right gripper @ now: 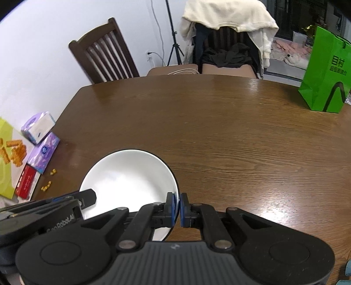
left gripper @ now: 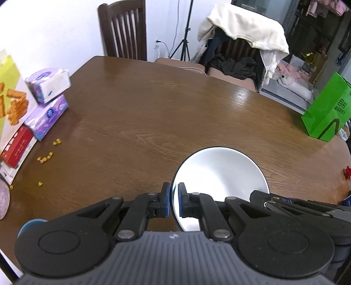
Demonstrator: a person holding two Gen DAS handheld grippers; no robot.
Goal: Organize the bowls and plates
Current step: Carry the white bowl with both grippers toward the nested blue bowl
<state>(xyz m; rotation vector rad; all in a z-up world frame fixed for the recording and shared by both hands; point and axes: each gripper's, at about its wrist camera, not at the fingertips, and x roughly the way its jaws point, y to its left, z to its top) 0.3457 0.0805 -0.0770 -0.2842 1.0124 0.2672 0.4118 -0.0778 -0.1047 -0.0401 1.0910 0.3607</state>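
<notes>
A white bowl (left gripper: 221,175) with a dark rim is held above the brown wooden table (left gripper: 153,105) by 2 grippers at once. The left gripper (left gripper: 174,197) is clenched on the bowl's left rim, with 1 blue pad outside the wall and 1 inside. The right gripper (right gripper: 179,206) is clenched on the opposite, right rim in the same manner. In the right wrist view the left gripper's fingers (right gripper: 87,196) are seen at the bowl's far left edge. The bowl is seen tilted slightly in both views; whether its base clears the table cannot be judged with certainty, as the underside is hidden.

At the table's left edge, 2 purple tissue packs (left gripper: 47,98) are stacked, the upper 1 skewed. Beside them a red box (left gripper: 17,145) and a yellow-green snack box (left gripper: 8,92) are noted. Small yellow crumbs (left gripper: 45,158) are scattered near the packs. A green paper bag (right gripper: 326,72) stands upright at the table's far right. A dark wooden chair (right gripper: 103,52) is placed behind the table, and cream clothing (right gripper: 228,15) is draped over a second chair.
</notes>
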